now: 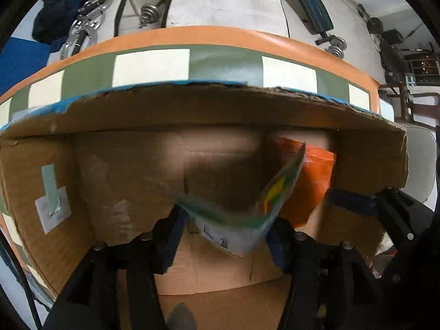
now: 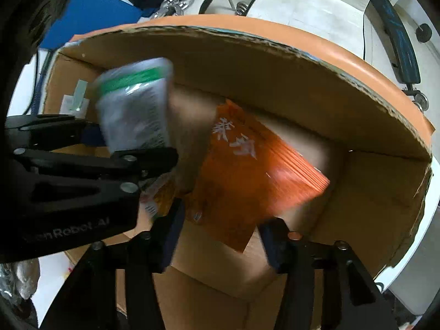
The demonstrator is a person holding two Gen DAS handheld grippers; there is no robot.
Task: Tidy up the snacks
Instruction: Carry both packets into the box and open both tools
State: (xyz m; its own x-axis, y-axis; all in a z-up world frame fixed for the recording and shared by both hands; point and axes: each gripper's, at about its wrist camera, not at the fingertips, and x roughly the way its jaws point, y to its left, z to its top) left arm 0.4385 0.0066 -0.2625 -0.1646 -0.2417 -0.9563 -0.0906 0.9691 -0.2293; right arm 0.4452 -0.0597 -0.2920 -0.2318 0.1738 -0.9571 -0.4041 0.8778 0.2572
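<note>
Both grippers reach into an open cardboard box (image 1: 110, 165) (image 2: 357, 192). My left gripper (image 1: 225, 236) has its fingers spread wide, with a green-and-white snack packet (image 1: 236, 220) between them, blurred; grip contact is unclear. In the right wrist view the same left gripper (image 2: 129, 148) shows with that packet (image 2: 134, 110) at its tips. My right gripper (image 2: 220, 233) is open, with an orange snack packet (image 2: 253, 165) blurred between and beyond its fingers, tilted over the box floor. The orange packet also shows in the left wrist view (image 1: 308, 181).
The box stands on an orange-edged table with a green and white checked top (image 1: 151, 66). Beyond it lie dumbbells (image 1: 154, 8), a weight bench (image 1: 308, 8), metal plates (image 1: 88, 16) and dark cloth (image 1: 60, 11) on the floor. A chair (image 1: 418, 162) stands at right.
</note>
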